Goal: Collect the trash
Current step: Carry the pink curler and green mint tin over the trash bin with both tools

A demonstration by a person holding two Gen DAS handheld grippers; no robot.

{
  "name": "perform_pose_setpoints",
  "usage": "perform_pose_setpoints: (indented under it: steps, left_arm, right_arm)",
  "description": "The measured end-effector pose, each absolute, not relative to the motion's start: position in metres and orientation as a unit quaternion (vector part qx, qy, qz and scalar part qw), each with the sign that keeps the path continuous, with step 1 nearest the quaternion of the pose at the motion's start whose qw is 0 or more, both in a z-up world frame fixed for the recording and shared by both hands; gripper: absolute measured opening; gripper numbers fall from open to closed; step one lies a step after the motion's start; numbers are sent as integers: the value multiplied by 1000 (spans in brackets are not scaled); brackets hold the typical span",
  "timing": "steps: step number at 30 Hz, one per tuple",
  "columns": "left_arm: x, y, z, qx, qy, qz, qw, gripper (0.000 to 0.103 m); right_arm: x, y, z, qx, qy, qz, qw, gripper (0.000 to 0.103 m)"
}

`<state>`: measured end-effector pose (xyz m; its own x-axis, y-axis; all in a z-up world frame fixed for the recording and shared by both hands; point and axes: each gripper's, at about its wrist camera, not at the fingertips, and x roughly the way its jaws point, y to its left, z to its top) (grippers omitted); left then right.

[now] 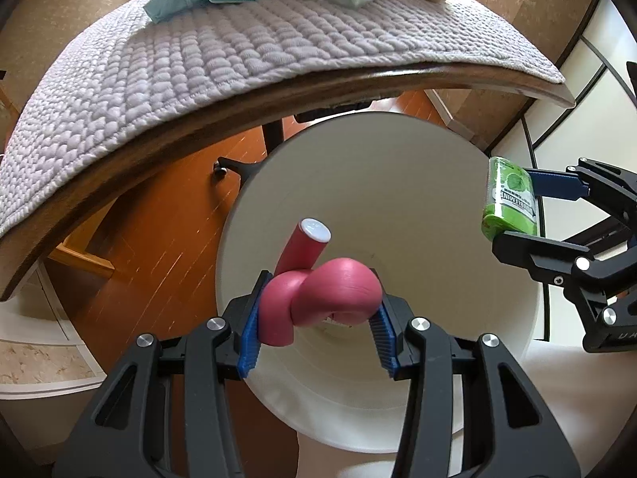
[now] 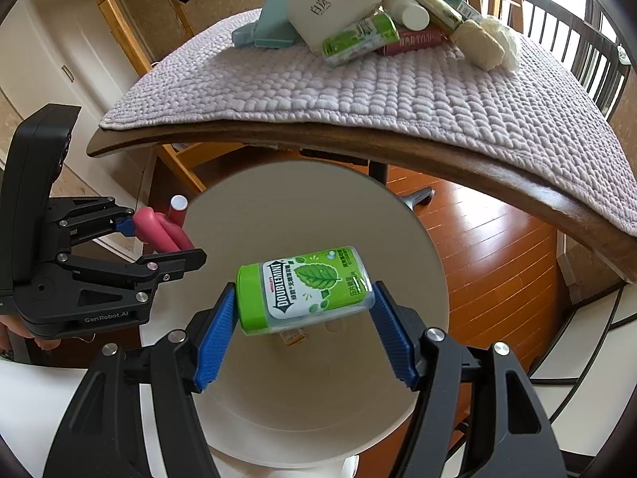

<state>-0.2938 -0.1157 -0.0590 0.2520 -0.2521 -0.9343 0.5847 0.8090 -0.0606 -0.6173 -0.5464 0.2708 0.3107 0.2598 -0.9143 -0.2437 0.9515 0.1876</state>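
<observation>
A round white bin (image 1: 418,183) (image 2: 278,207) stands on the floor below the table's front edge. My left gripper (image 1: 318,314) is shut on a twisted pink tube with a white cap (image 1: 322,298), held over the bin's mouth. In the right wrist view the same pink tube (image 2: 159,231) and left gripper (image 2: 159,239) hang at the bin's left rim. My right gripper (image 2: 304,318) is shut on a green Doublemint bottle (image 2: 306,288), lying sideways above the bin. From the left wrist view this bottle (image 1: 509,199) and the right gripper (image 1: 529,211) sit at the bin's right rim.
A wooden table (image 2: 358,139) carries a quilted lilac mat (image 1: 199,51) (image 2: 398,91). At its far end lie several items: a teal box (image 2: 274,24), a white pouch (image 2: 326,8), another green bottle (image 2: 358,40), a red box (image 2: 414,42). Orange wood floor (image 1: 159,219) surrounds the bin.
</observation>
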Motion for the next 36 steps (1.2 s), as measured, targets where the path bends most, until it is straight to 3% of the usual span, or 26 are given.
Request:
perform_pose_setpoints:
  steps: [36]
  left_arm:
    - [-279,-140,-105,176,570,-277,753,48]
  right_arm:
    - [-604,-555,209,30,603,144,784,66]
